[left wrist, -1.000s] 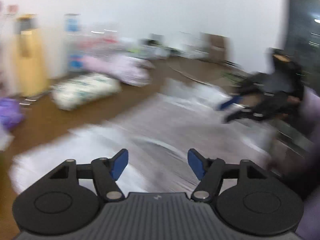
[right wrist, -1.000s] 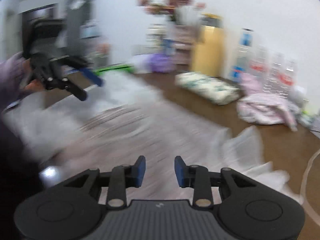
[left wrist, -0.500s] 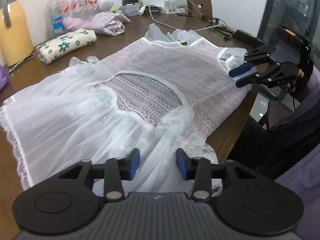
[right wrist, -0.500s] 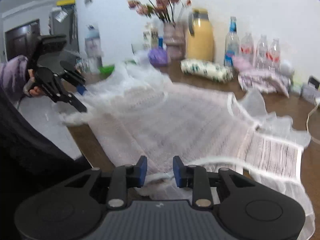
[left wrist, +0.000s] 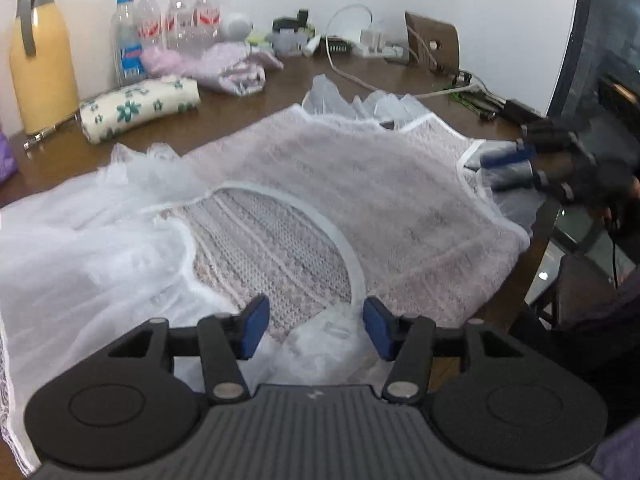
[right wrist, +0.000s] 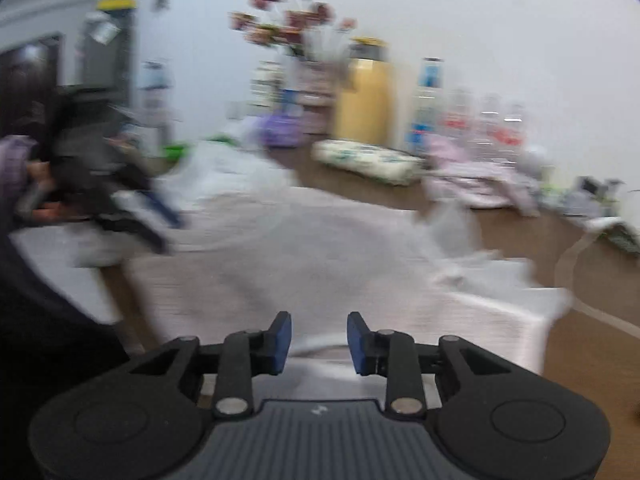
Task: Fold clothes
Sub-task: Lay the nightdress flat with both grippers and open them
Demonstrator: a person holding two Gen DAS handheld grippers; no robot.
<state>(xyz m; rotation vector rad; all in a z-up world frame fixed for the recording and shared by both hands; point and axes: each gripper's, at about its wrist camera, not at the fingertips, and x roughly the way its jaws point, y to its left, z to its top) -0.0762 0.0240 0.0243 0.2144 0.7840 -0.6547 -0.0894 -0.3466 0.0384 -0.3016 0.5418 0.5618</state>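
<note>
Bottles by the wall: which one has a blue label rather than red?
The tallest bottle, standing leftmost in the row beside the yellow jug. The three shorter bottles to its right carry red labels.

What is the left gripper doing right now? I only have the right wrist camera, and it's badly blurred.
Observer: The left gripper is open. Its fingers are apart over the sheer ruffle at the near edge of the white dress, gripping nothing.
Operator: Is the dress spread flat?
Observer: Mostly. The lace body lies flat with its curved white trim showing, but the sheer part on the left is rumpled.
Operator: Anything near the far edge?
Observer: A white cable runs across the table just beyond the far ruffles.
</note>
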